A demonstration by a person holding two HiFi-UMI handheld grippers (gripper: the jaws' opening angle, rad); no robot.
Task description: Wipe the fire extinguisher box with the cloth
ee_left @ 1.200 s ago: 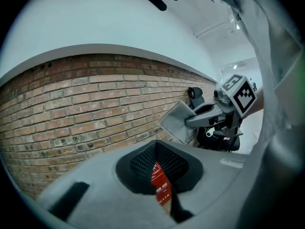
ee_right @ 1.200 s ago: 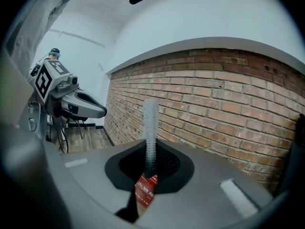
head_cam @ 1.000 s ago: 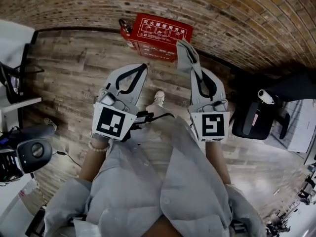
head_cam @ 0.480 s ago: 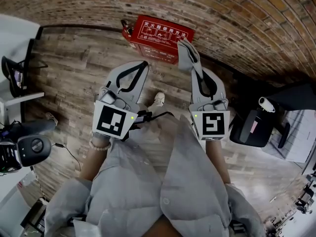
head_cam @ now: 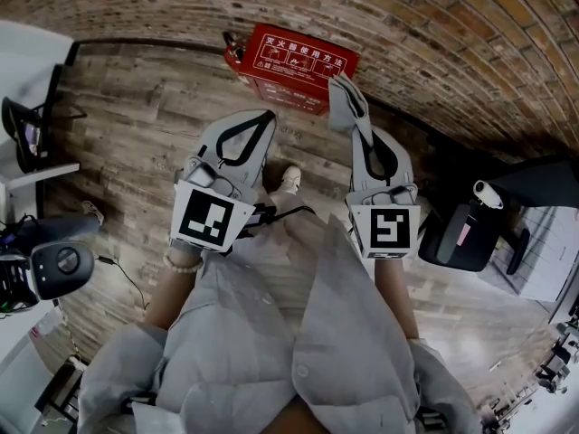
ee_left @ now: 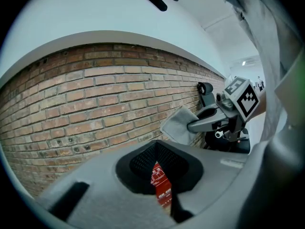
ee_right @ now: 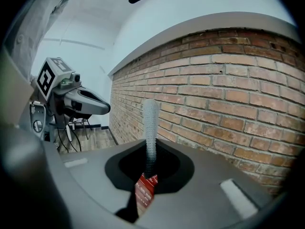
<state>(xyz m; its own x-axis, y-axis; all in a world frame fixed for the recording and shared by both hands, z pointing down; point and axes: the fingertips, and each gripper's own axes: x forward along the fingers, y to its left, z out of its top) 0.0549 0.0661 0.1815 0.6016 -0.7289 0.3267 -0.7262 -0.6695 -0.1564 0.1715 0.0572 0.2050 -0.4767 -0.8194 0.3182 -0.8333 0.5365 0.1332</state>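
Rough brick, grained wood and one smooth red box: that is what my feeds give me.

The fire extinguisher box (head_cam: 298,66) looks like painted metal, smooth with a slight sheen, its white print lying flat on the red. The cloth (ee_right: 150,123) is grey and matt, and I can read a fine knitted rib in the right gripper view. The left gripper (head_cam: 261,123) and right gripper (head_cam: 353,125) both have matt grey plastic shells with black inner linings. The brick wall (head_cam: 434,34) is coarse and dull, with recessed mortar joints. The floor (head_cam: 136,125) is matt, grainy wood plank. The person's shirt (head_cam: 271,351) is soft, pale grey woven cloth.
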